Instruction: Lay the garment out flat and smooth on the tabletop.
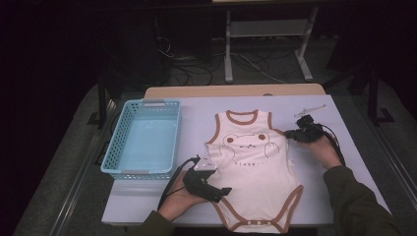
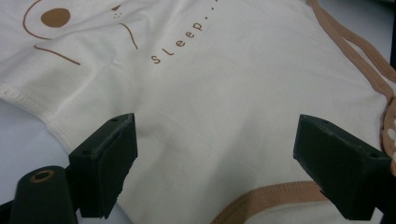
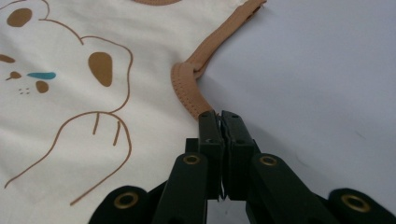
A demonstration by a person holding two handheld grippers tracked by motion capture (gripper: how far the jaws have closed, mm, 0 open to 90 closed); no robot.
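Note:
A cream baby bodysuit with brown trim and a bear print lies flat on the table, neck toward the far side. My left gripper hovers at its lower left edge. In the left gripper view the gripper stands open, with cream cloth spread beneath the wide gap. My right gripper sits at the garment's right armhole. In the right gripper view the jaws of that gripper are pressed together on the brown armhole trim, which ends between the tips.
A light blue plastic basket stands at the left of the pale table. A small pale object lies near the far right corner. Beyond the table are cables and a white stand on a dark floor.

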